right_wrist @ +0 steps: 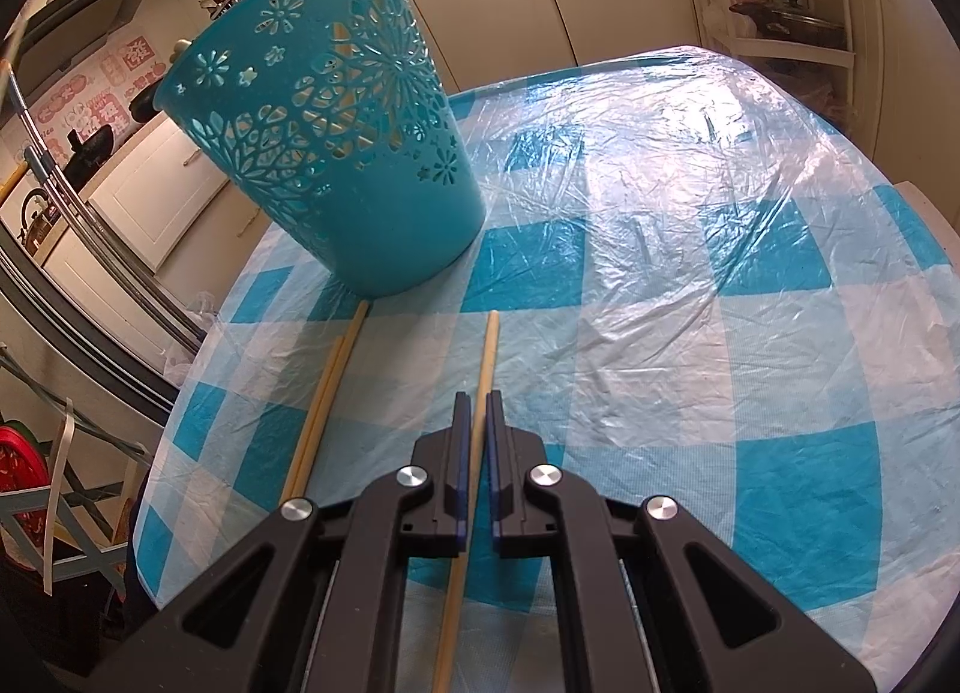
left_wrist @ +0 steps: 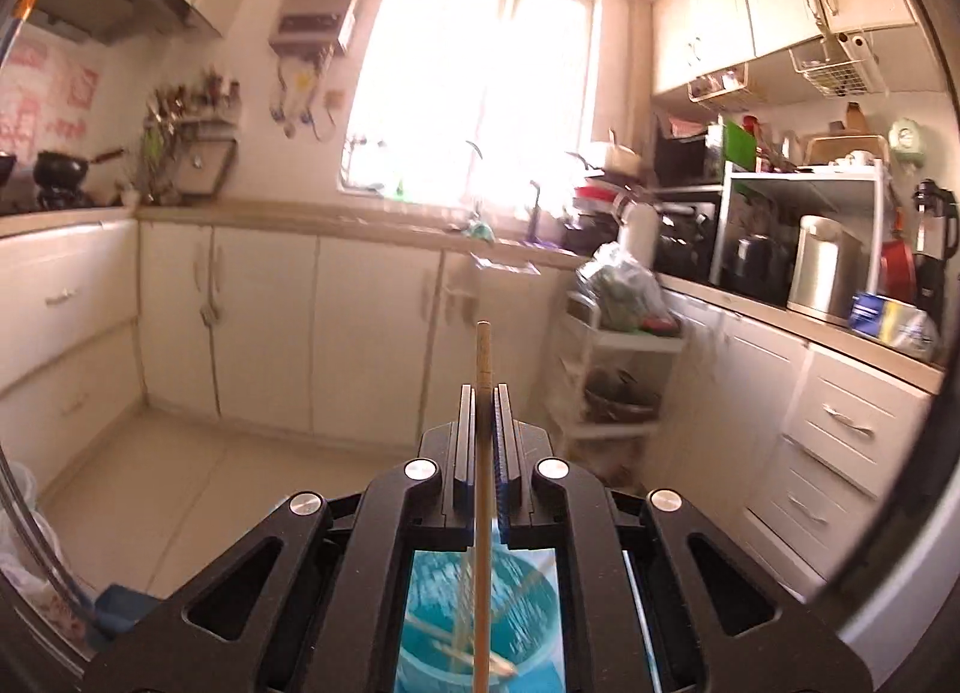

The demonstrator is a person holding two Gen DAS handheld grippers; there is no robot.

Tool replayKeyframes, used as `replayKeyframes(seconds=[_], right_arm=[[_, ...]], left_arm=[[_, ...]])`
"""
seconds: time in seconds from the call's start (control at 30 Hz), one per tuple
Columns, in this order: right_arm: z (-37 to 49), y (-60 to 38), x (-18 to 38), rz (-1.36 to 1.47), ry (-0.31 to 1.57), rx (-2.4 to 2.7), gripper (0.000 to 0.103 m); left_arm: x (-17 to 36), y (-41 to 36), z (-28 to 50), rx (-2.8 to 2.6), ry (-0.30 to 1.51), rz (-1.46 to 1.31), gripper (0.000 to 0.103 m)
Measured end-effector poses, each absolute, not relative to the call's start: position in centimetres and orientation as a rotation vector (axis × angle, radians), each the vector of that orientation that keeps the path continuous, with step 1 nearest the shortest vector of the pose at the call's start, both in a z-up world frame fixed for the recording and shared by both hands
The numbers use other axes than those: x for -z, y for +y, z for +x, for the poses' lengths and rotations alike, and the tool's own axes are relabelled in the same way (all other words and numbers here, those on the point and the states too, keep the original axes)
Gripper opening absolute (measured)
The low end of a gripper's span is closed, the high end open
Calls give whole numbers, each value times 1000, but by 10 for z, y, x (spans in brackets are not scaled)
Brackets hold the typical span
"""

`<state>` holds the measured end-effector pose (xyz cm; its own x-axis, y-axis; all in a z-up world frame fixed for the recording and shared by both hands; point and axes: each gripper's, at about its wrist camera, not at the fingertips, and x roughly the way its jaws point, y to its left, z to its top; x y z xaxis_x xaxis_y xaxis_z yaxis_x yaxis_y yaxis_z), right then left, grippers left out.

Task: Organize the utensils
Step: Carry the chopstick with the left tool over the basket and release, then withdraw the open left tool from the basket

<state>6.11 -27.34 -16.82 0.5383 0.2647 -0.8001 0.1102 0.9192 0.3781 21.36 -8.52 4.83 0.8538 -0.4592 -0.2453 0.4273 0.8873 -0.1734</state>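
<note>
My left gripper [left_wrist: 483, 388] is shut on a wooden chopstick [left_wrist: 482, 351] and holds it upright, high above a teal basket [left_wrist: 528, 615] seen below through the gripper frame, with several chopsticks inside it. My right gripper [right_wrist: 477, 395] is shut on another chopstick [right_wrist: 487, 351] low over the blue-and-white checked tablecloth [right_wrist: 690, 285]. The teal perforated basket [right_wrist: 336, 153] stands just ahead and to the left of it. Two more chopsticks [right_wrist: 327, 393] lie side by side on the cloth, left of my right gripper, their far ends touching the basket's base.
White kitchen cabinets [left_wrist: 264, 309] and a counter [left_wrist: 780, 315] with appliances surround the table. A white rolling shelf [left_wrist: 606, 369] stands beyond the table's far edge. A metal rack [right_wrist: 90, 249] and a folding chair [right_wrist: 66, 501] are to the table's left.
</note>
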Motion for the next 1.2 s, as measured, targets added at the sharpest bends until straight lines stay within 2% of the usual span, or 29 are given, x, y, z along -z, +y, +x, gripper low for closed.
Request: replayKeyframes(seconds=[0.27, 0.7, 0.77, 0.8, 0.83, 0.9, 0.97, 1.03, 1.2], right_arm=[[61, -275, 168, 419, 1004, -99, 6], [60, -275, 168, 423, 1001, -100, 6], [60, -276, 168, 424, 1001, -100, 6], [59, -276, 169, 424, 1001, -101, 6], [59, -276, 169, 425, 1000, -101, 6], [58, -275, 168, 430, 996, -116, 10], [58, -273, 167, 421, 995, -128, 16], [59, -270, 166, 400, 1001, -121, 16], [66, -259, 164, 319, 1022, -83, 16]], left_arm=[[-7, -112, 265, 352, 282, -131, 5], [68, -119, 275, 338, 467, 8, 7], [72, -118, 270, 332, 481, 39, 15], [70, -115, 265, 326, 480, 46, 26], [68, -109, 258, 313, 478, 48, 41], [62, -91, 240, 279, 456, 33, 58], [56, -75, 222, 265, 443, 22, 64], [55, -60, 204, 250, 440, 17, 72], [67, -27, 171, 204, 484, 18, 81]])
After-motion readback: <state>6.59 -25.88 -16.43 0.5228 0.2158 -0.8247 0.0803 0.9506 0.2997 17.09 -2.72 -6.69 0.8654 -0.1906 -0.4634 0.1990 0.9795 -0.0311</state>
